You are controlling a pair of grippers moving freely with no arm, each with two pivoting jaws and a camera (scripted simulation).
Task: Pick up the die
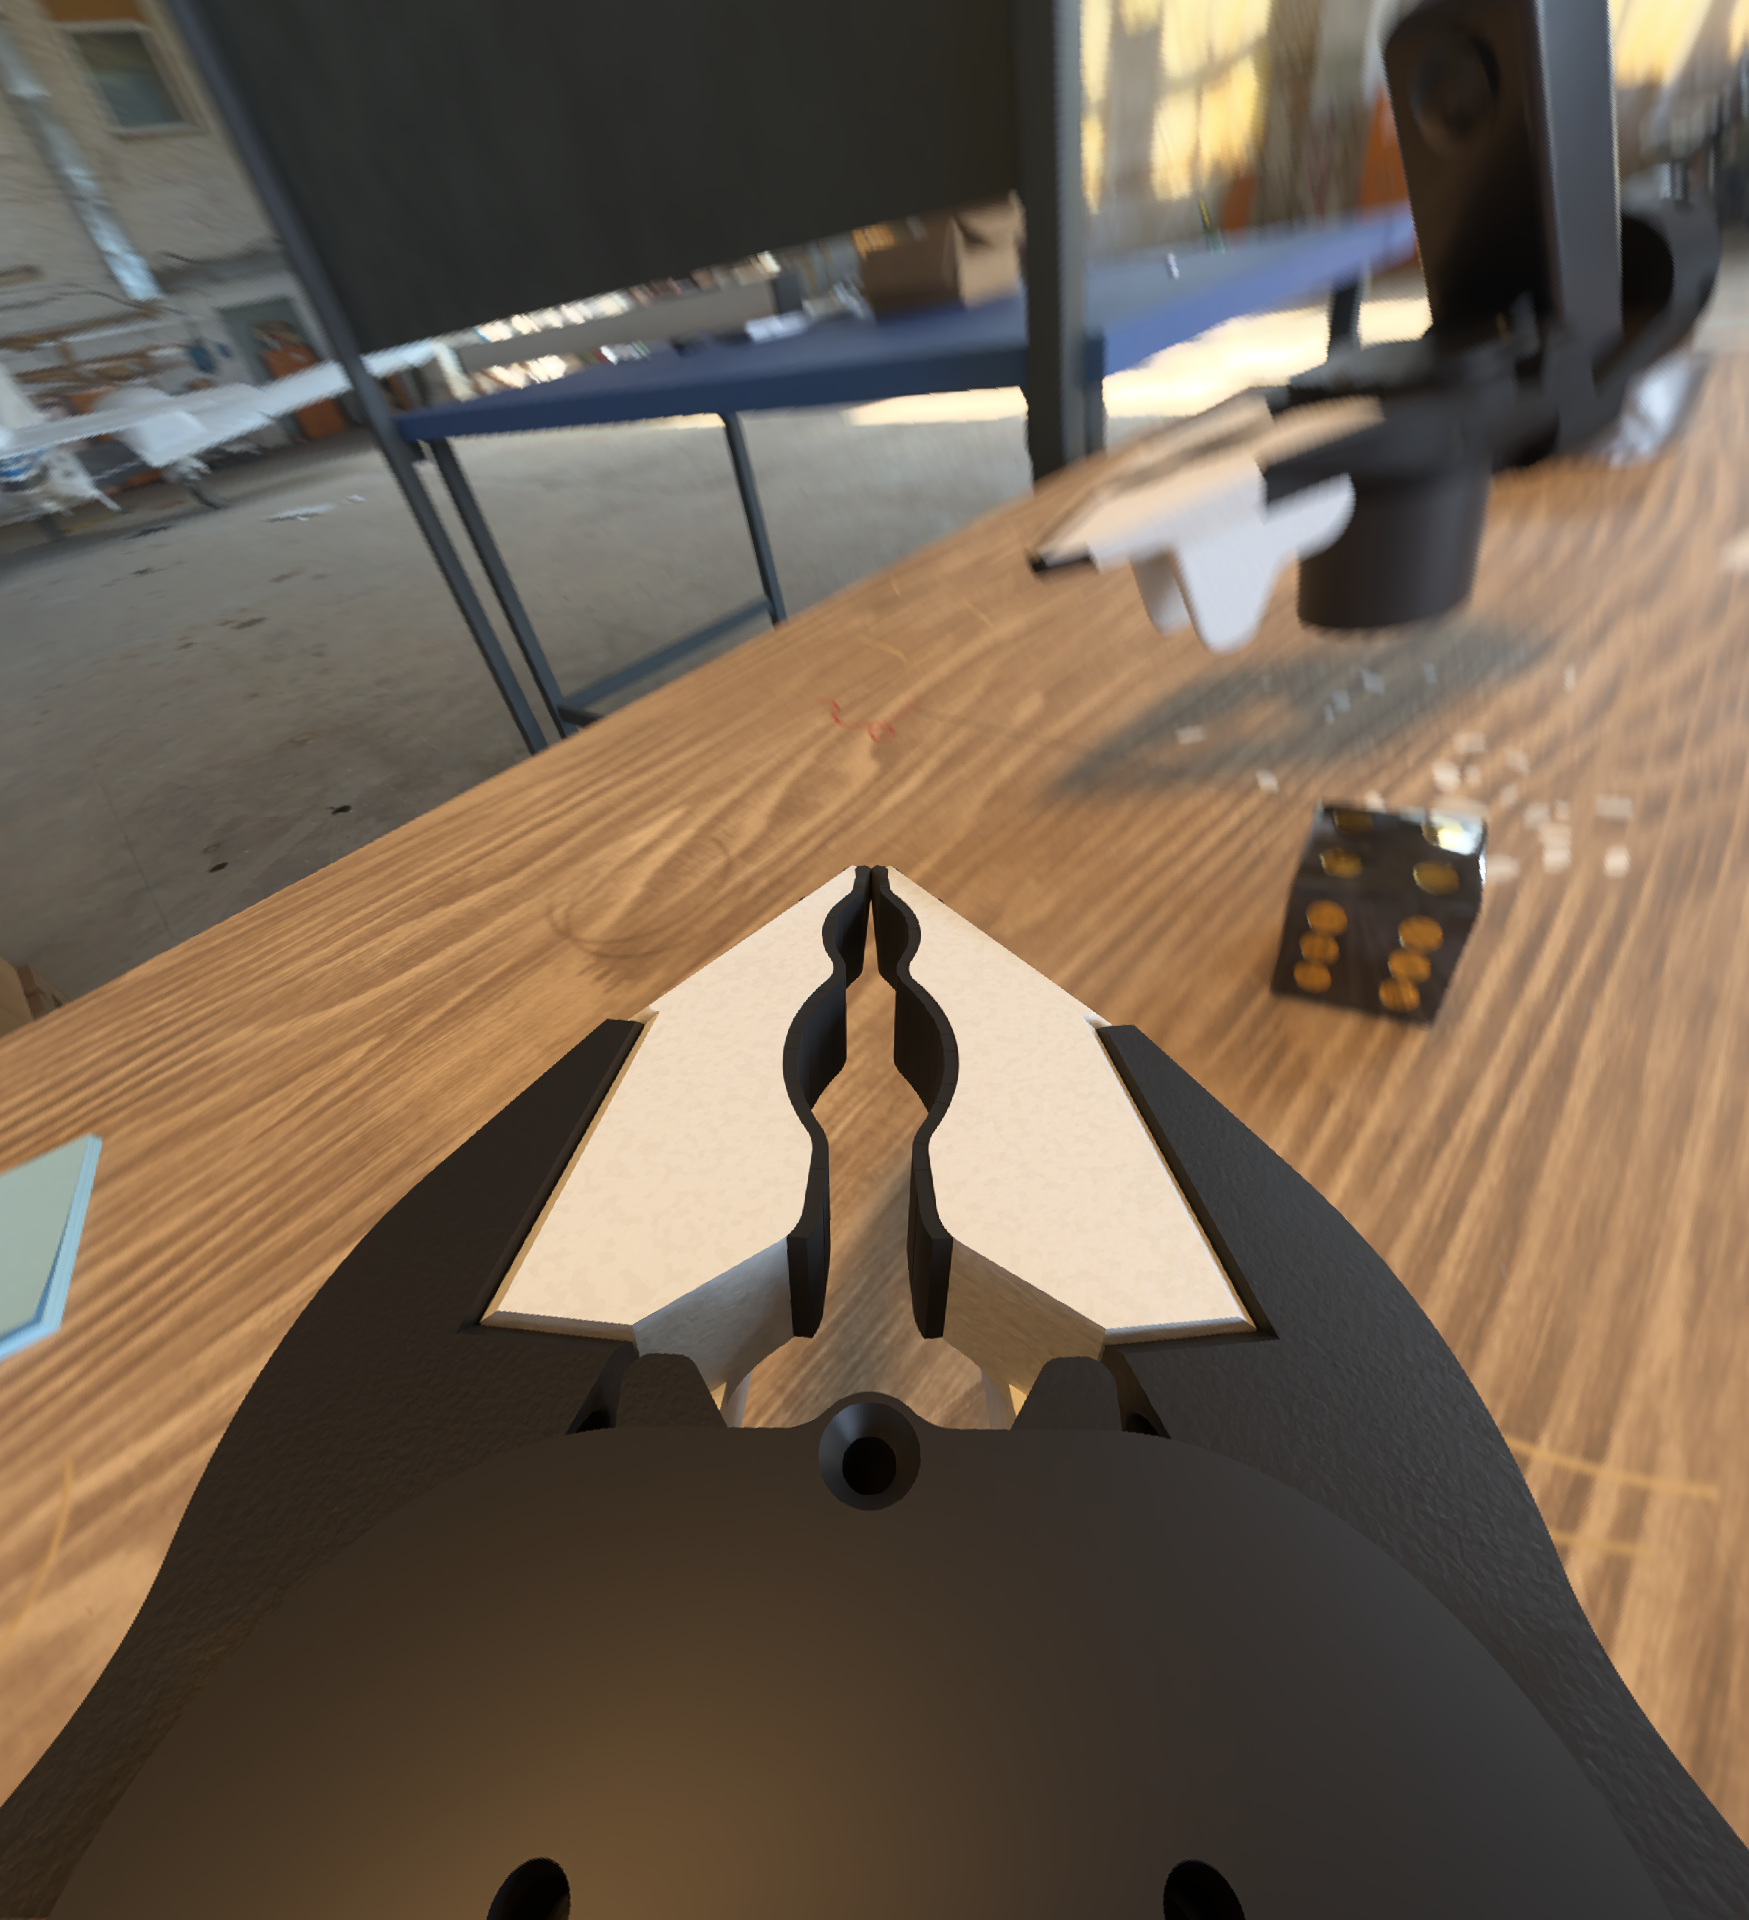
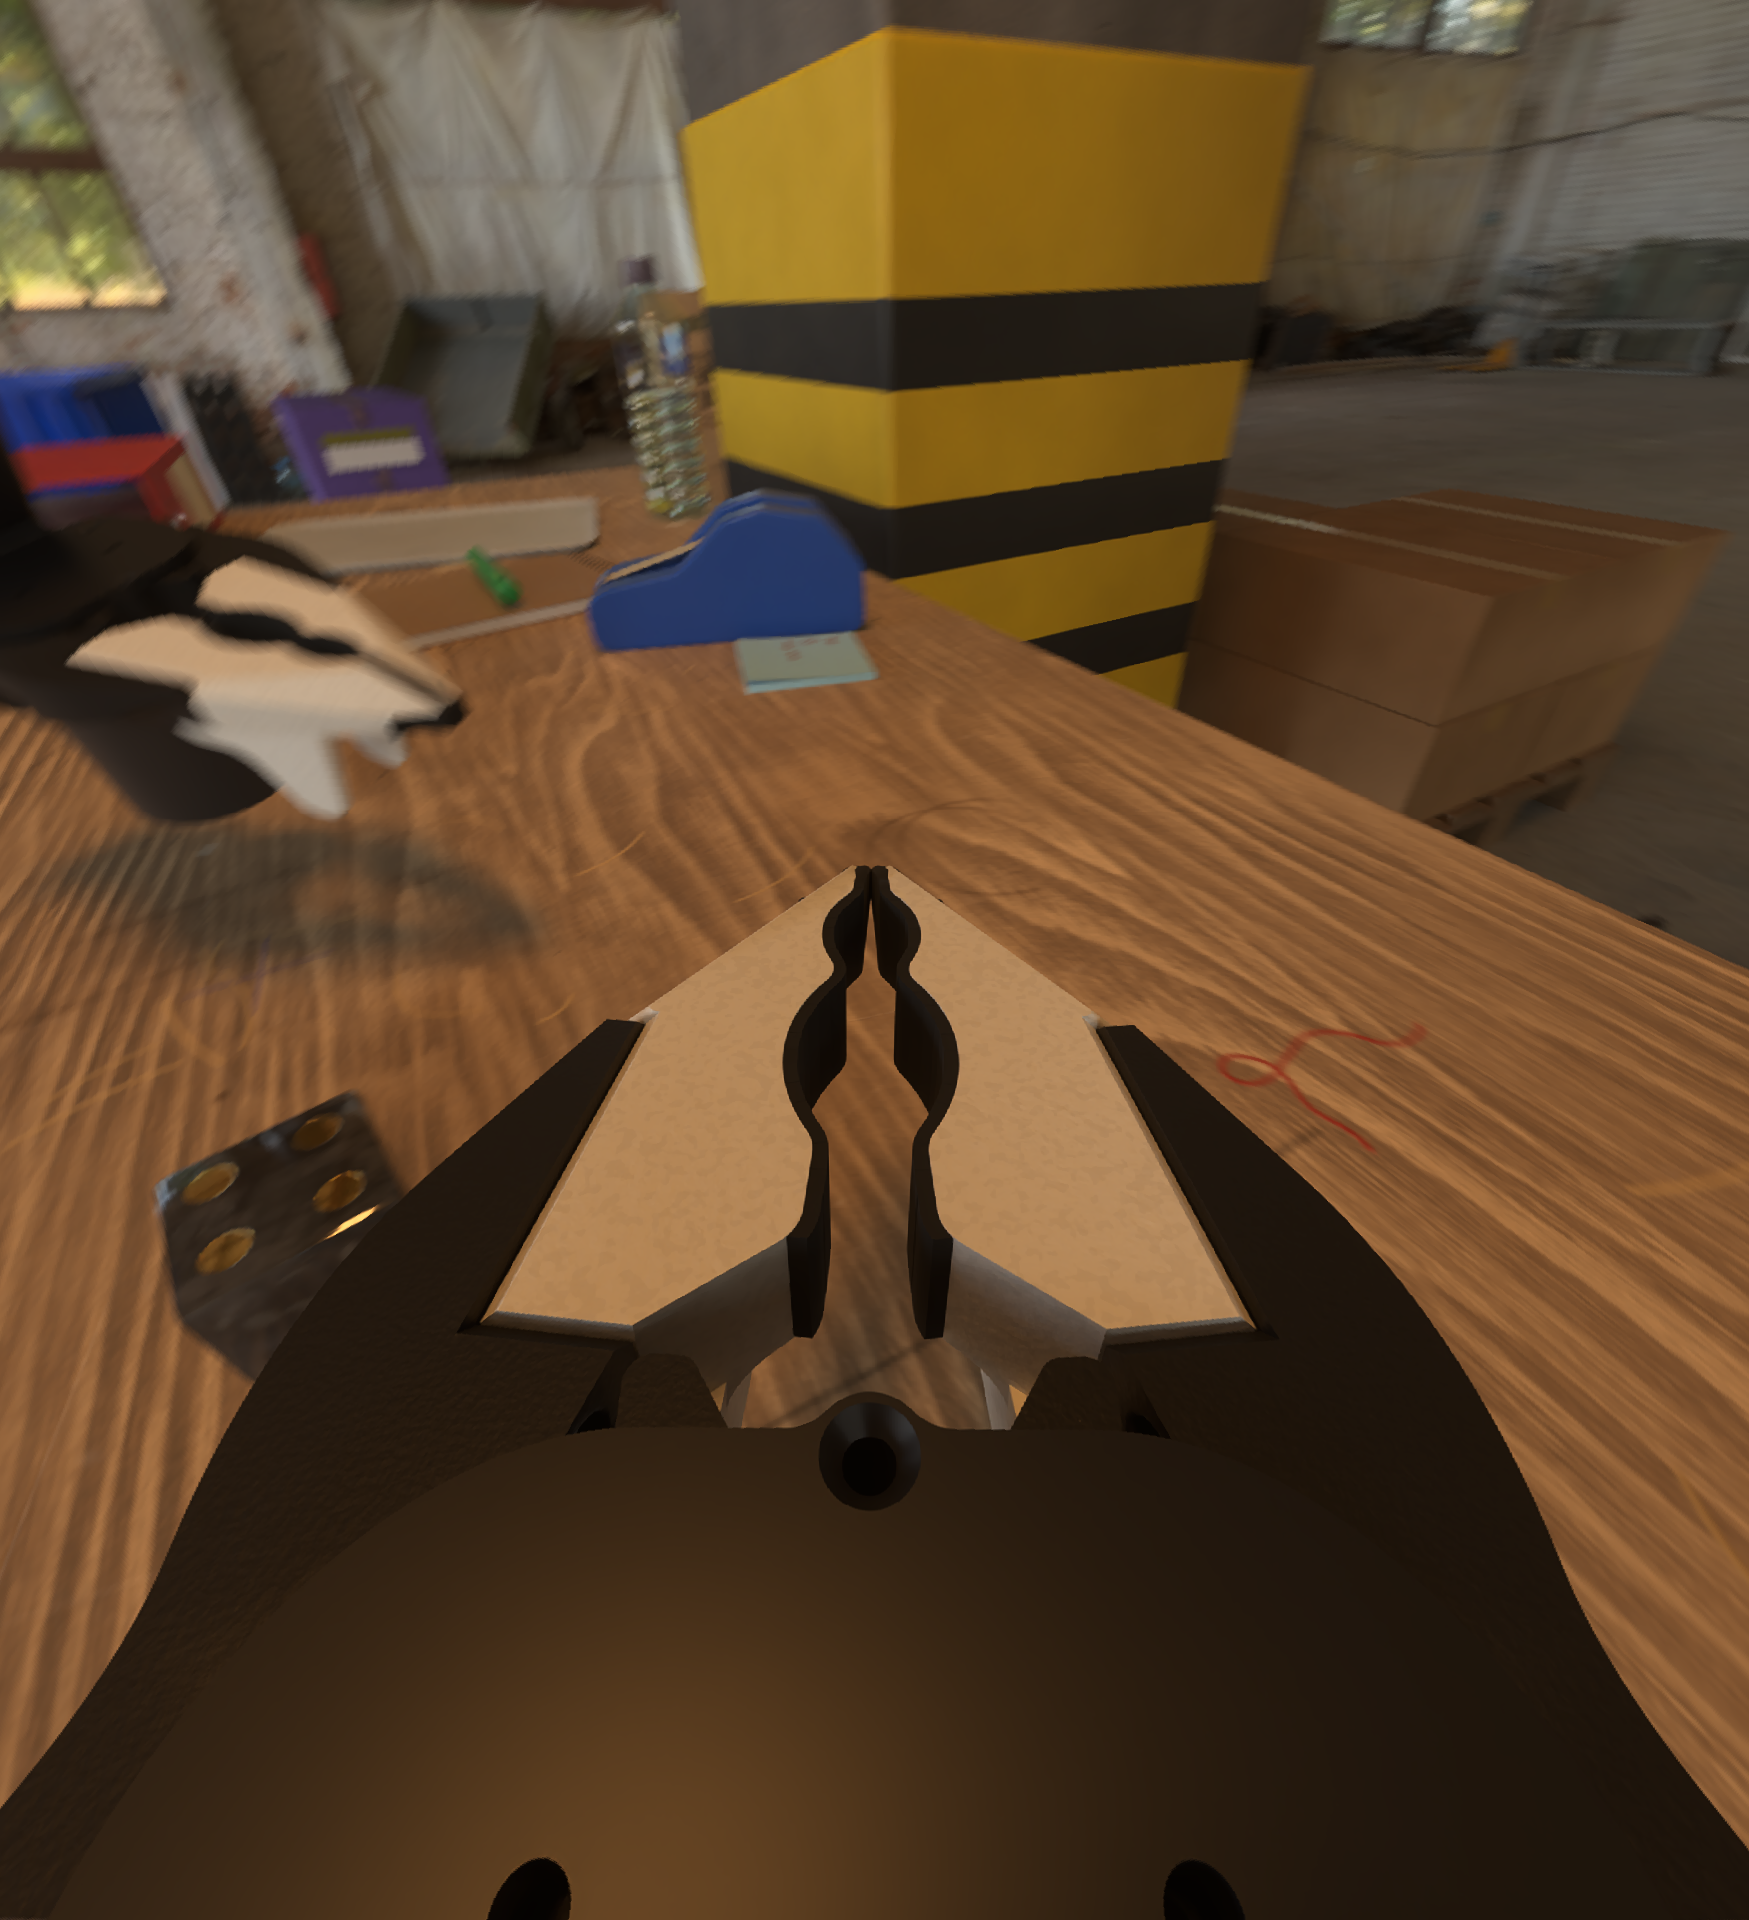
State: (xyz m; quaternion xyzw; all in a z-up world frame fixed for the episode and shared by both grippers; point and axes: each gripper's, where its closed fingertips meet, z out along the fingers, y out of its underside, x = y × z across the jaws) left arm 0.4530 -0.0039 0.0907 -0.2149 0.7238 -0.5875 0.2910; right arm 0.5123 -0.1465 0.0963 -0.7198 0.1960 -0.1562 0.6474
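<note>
The black cube die with gold pips [image 1: 1379, 914] rests on the wood-grain tabletop [image 1: 641, 883]. Relative to the die, the left gripper [image 1: 870, 878] hovers to its left, tips pressed together on nothing; the right gripper [image 2: 870, 878] hangs just to its right, likewise clenched and empty. A pale green notepad [image 2: 805, 661] lies far beyond the die.

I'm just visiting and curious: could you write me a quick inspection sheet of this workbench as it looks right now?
Surface: wooden table, red scribble.
Job's things: black die with gold pips, resting on the table, ungripped.
Clutter: blue tape dispenser, pale notepad, green marker, clear plastic bottle.
Grippers: left gripper and right gripper both shut, empty.
Cables: nothing seen.
Surroundings: yellow-and-black striped pillar, cardboard boxes.
</note>
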